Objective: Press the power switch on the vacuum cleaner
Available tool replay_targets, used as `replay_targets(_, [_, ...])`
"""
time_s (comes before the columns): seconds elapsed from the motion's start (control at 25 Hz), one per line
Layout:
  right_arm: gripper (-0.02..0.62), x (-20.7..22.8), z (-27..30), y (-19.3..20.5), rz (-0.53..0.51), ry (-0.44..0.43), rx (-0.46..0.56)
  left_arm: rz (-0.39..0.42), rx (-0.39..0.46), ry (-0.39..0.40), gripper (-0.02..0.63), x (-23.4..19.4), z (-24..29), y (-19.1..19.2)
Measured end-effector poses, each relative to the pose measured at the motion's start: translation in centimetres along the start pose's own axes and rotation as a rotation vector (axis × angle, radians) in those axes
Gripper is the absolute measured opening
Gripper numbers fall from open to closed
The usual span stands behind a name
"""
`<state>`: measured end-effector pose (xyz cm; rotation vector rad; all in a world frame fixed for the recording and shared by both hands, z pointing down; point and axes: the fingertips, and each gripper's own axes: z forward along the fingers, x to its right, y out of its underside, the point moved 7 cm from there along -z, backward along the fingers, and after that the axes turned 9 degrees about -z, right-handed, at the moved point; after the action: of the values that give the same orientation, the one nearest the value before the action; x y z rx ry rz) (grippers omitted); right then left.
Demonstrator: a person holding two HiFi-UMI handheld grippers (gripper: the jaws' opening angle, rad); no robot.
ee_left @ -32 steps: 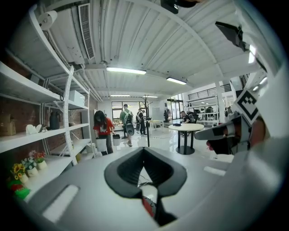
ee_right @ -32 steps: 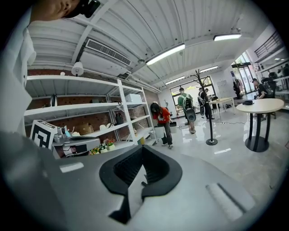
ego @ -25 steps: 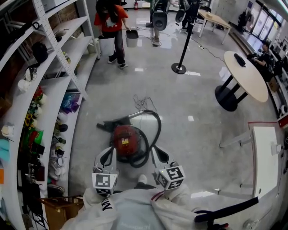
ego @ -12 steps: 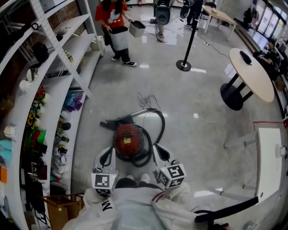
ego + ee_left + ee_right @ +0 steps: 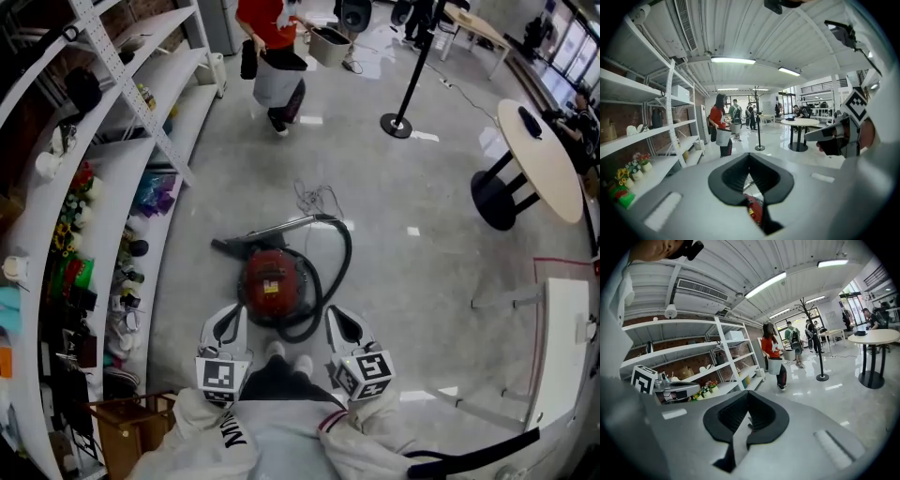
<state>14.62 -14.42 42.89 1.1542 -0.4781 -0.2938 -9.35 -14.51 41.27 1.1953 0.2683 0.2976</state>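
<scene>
The red canister vacuum cleaner (image 5: 273,282) lies on the grey floor just ahead of my feet, with its black hose (image 5: 343,267) looping round its right side. My left gripper (image 5: 232,313) hovers at the vacuum's near left, apart from it, jaws shut and empty. At the near right my right gripper (image 5: 331,313) is likewise shut on nothing. In the left gripper view the left gripper (image 5: 749,156) has its tips together, and a bit of the red vacuum (image 5: 755,209) shows below them. The right gripper (image 5: 748,395) points toward the shelves. I cannot make out the power switch.
White shelving (image 5: 122,178) full of small items runs along the left. A person in a red top (image 5: 272,47) carrying a bin walks at the far side. A loose cord (image 5: 316,199), a stanchion post (image 5: 401,120), a round table (image 5: 541,157) and a white counter (image 5: 565,328) stand around.
The person in red has walked rightward and closer with the bin. Both grippers keep their places on either side of the vacuum's near end, still shut.
</scene>
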Motion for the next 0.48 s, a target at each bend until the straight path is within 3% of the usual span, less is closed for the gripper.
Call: replay_targets(0.48, [0.0, 0.7, 3.9, 1.1, -0.013, 0.021, -0.042, -0.016, -0.084, -0.002, 0.0, -3.6, 3.4, 4.2])
